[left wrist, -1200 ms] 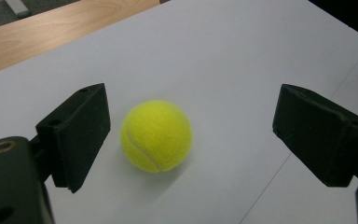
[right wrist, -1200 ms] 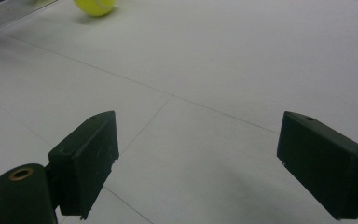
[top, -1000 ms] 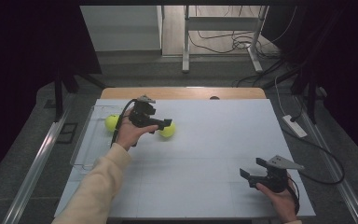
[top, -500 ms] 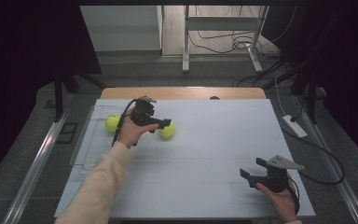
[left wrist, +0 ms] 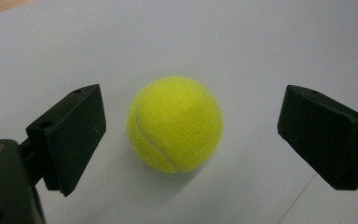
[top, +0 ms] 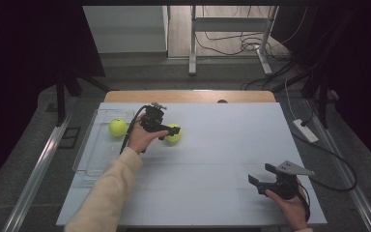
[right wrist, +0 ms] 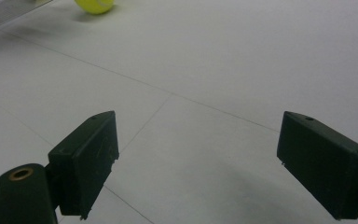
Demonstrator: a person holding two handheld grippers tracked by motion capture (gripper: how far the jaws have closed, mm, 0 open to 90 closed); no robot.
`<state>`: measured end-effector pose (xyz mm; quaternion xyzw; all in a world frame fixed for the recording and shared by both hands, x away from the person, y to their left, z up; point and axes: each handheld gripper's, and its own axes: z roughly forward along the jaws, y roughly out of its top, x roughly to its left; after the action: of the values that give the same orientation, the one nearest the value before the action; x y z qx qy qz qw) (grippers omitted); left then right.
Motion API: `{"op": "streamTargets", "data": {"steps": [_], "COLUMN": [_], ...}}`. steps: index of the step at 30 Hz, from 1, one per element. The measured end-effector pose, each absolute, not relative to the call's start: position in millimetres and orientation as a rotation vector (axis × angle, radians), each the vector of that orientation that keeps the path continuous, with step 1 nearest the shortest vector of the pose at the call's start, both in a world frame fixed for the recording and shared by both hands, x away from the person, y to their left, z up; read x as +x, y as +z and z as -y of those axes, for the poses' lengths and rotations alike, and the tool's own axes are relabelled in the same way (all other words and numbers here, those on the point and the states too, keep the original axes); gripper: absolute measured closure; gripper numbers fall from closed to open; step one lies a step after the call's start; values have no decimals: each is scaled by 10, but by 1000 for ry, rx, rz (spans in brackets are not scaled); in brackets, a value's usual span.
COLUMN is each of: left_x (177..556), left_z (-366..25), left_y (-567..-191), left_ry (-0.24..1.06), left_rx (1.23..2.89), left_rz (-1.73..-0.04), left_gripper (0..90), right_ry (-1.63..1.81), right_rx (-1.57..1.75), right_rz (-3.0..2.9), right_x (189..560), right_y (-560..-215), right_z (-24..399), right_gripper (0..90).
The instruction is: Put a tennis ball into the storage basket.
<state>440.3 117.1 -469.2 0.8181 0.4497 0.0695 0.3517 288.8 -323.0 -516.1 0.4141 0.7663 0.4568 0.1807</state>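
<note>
- Fuzzy yellow-green tennis ball (left wrist: 175,123) with a pale curved seam, resting on the white table, free of contact.
- Second matching tennis ball (top: 118,127) lying in the clear tray at the left.

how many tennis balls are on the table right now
2. One tennis ball lies in the clear tray at left; the other ball sits on the white table between the left tool's open jaws.

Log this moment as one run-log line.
left gripper: open, jaws just opening, astride tennis ball | right gripper: open | second ball: in tray
</note>
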Motion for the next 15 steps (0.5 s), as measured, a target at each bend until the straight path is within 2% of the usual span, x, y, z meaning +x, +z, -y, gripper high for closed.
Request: {"op": "streamTargets", "data": {"steps": [15], "left_x": [4458], "left_z": [-1055], "left_y": [-4837], "left_ry": [158], "left_rx": [2137], "left_rz": [-1180], "left_gripper": [89], "right_ry": [1288], "right_rx": [1172], "right_rz": [-2164], "right_x": [2889], "right_y": [-5164], "right_z": [3237], "right_gripper": [124]}}
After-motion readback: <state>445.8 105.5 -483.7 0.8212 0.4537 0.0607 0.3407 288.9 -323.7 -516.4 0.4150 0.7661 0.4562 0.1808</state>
